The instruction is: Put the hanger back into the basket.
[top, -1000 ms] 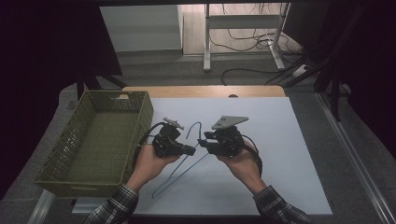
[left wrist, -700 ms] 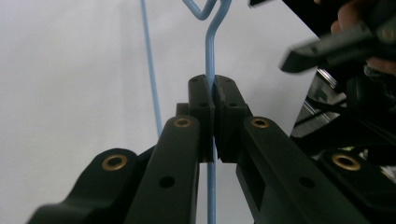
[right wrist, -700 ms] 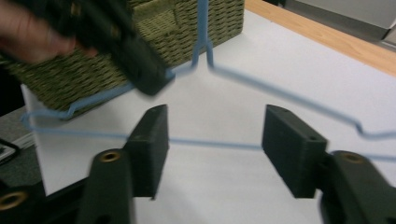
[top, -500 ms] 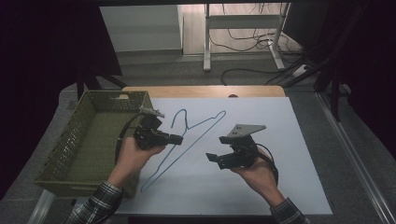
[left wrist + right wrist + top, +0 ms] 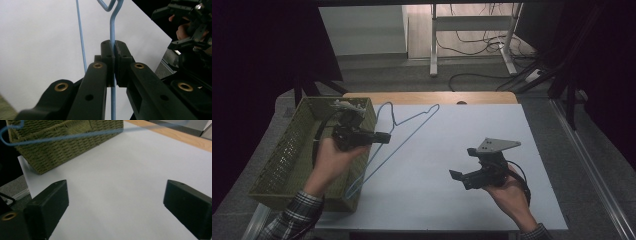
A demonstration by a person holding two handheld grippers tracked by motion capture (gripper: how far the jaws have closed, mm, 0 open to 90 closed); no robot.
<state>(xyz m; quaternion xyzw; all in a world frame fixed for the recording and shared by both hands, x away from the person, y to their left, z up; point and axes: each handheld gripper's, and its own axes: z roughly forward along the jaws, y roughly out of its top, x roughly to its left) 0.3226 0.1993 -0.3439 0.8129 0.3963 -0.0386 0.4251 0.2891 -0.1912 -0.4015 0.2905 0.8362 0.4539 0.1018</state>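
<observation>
White sheet covered the table; green woven basket sat at its left edge. Left gripper was clamped on the blue wire hanger, held up beside the basket rim, not yet in it. Right gripper had just been opening, jaws wide apart, nothing between them

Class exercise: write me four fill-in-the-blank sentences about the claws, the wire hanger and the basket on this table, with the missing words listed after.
1. The left claw is clamped on a blue wire ____.
2. The hanger hangs partly over the rim of the green woven ____.
3. The right claw, whose jaws have just been opening, now holds ____.
4. The basket stands at the white mat's ____ edge in the high view.

Missing words: hanger; basket; nothing; left
</observation>
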